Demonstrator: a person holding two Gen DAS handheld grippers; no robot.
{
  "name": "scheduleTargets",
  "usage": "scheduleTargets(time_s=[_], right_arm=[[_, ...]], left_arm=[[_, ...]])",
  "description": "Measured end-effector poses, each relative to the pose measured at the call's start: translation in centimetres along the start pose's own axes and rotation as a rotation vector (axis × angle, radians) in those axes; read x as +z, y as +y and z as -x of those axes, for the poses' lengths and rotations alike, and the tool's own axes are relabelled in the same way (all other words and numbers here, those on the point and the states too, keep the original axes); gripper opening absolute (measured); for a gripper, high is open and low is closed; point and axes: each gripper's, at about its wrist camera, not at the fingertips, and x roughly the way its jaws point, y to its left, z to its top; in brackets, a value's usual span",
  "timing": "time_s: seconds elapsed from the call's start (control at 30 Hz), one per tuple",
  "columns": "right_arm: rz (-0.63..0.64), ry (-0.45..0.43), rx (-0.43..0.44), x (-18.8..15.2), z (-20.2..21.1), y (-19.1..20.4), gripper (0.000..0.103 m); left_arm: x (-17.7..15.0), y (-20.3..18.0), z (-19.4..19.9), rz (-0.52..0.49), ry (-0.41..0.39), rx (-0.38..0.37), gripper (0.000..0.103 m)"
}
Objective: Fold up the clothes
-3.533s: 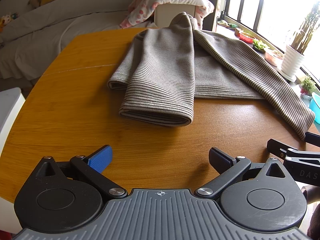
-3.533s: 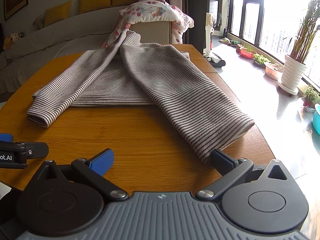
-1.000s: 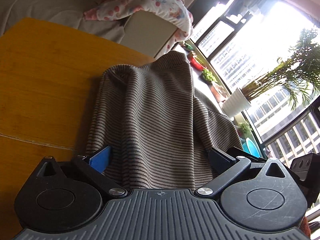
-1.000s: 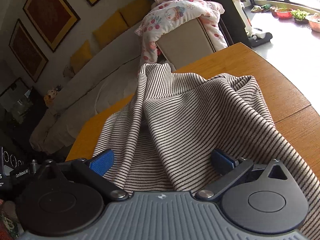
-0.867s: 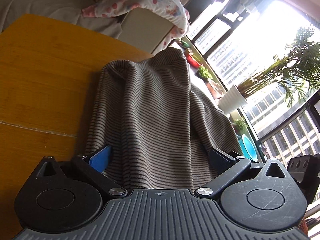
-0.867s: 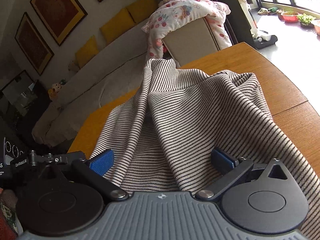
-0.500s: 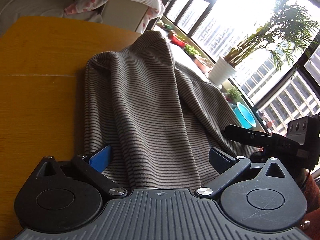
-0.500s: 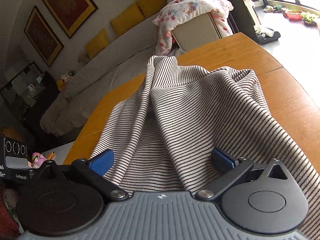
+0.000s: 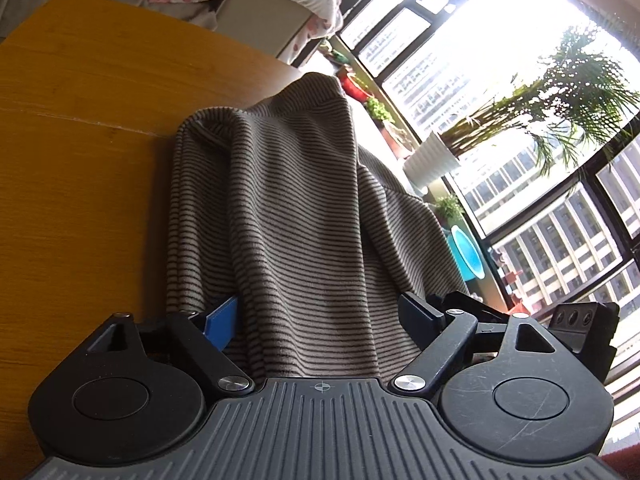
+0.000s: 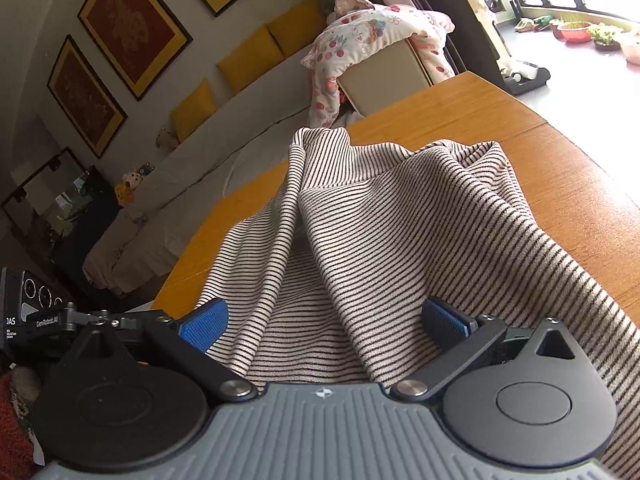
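A grey-and-dark striped sweater (image 9: pixel 280 208) lies on the wooden table (image 9: pixel 72 160), its near end lifted and draped between the fingers of both grippers. My left gripper (image 9: pixel 320 316) has its jaws wide apart with the cloth lying over and between them. My right gripper (image 10: pixel 324 320) also has its jaws wide apart, the sweater (image 10: pixel 380 232) bunched in folds between its blue pads (image 10: pixel 204 324). The two grippers are side by side; the other gripper's body shows at each view's edge.
A chair draped with a floral blanket (image 10: pixel 376 36) stands at the table's far end. A grey sofa with yellow cushions (image 10: pixel 248 64) lies behind. Potted plants (image 9: pixel 436 160) and a blue basin (image 9: pixel 466 248) sit by the window on the right.
Both grippers moved from the table's near edge onto the sweater. In the last second the views tilted while the cloth stayed draped between the open fingers.
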Motion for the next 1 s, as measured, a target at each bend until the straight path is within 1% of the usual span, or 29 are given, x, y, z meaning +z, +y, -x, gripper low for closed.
scheduleTargets(time_s=[0.03, 0.07, 0.1, 0.13, 0.17, 0.2, 0.33, 0.4, 0.53, 0.6, 0.63, 0.67, 0.7, 0.73, 0.77, 0.83, 0.87, 0.9, 0.93, 0.97, 1.0], right_arm=[[0.004, -0.003, -0.005, -0.1, 0.0, 0.1, 0.103], [0.010, -0.005, -0.008, -0.2, 0.0, 0.2, 0.103], [0.017, -0.007, -0.011, -0.3, 0.0, 0.2, 0.103], [0.026, -0.008, -0.013, -0.3, -0.1, 0.3, 0.103], [0.036, -0.008, -0.014, -0.4, -0.1, 0.3, 0.103], [0.046, -0.007, -0.015, -0.5, -0.1, 0.4, 0.103], [0.077, -0.002, -0.022, -0.6, -0.3, 0.6, 0.103], [0.084, -0.009, -0.040, -0.8, -0.5, 0.9, 0.103], [0.099, -0.024, -0.077, -1.1, -0.9, 1.5, 0.103], [0.139, -0.010, -0.091, -1.0, -1.4, 2.0, 0.103], [0.173, 0.006, -0.098, -0.9, -1.8, 2.4, 0.103], [0.211, 0.028, -0.106, -0.5, -2.1, 2.7, 0.103], [0.240, 0.043, -0.113, -0.1, -2.3, 3.1, 0.103], [0.269, 0.048, -0.119, 0.4, -2.3, 3.4, 0.103], [0.310, 0.023, -0.129, 1.0, -2.1, 3.9, 0.103], [0.457, -0.051, -0.179, 2.1, -1.8, 5.6, 0.103], [0.555, -0.084, -0.214, 2.6, -2.0, 6.7, 0.103], [0.628, -0.096, -0.234, 3.1, -2.6, 7.5, 0.103], [0.676, -0.083, -0.241, 3.4, -3.7, 8.1, 0.102], [0.709, -0.049, -0.237, 3.6, -5.1, 8.6, 0.101], [0.742, -0.016, -0.233, 3.8, -6.5, 9.2, 0.093]], left_arm=[[0.2, -0.5, -0.5, -0.032, 0.002, 0.016, 0.079], [0.4, -0.9, -1.1, -0.064, 0.004, 0.034, 0.068], [0.6, -1.4, -1.5, -0.100, 0.007, 0.061, 0.048], [0.8, -1.9, -1.9, -0.132, 0.008, 0.086, 0.038], [1.8, -1.9, -1.6, -0.125, -0.019, 0.088, 0.023], [2.8, -2.0, -1.3, -0.119, -0.047, 0.089, 0.011], [6.9, -2.2, 0.1, -0.091, -0.161, 0.095, 0.011], [10.2, -1.2, 2.6, -0.065, -0.301, 0.144, 0.011], [15.0, 3.3, 4.3, 0.030, -0.377, 0.273, 0.011], [14.7, 5.9, 3.8, 0.090, -0.303, 0.271, 0.011], [14.6, 7.2, 3.6, 0.120, -0.266, 0.270, 0.015], [14.4, 8.5, 3.4, 0.148, -0.230, 0.269, 0.030], [13.7, 9.3, 3.8, 0.146, -0.212, 0.280, 0.045], [13.0, 9.2, 4.6, 0.120, -0.219, 0.299, 0.050], [12.2, 9.0, 5.3, 0.094, -0.225, 0.318, 0.054], [10.8, 8.7, 6.9, 0.041, -0.241, 0.352, 0.058], [10.3, 7.8, 7.8, 0.013, -0.268, 0.339, 0.066], [9.9, 6.8, 8.6, -0.016, -0.296, 0.322, 0.076], [9.6, 5.4, 9.1, -0.053, -0.327, 0.270, 0.081], [9.5, 4.2, 8.7, -0.084, -0.338, 0.225, 0.089], [9.4, 2.9, 7.7, -0.119, -0.333, 0.176, 0.093]])
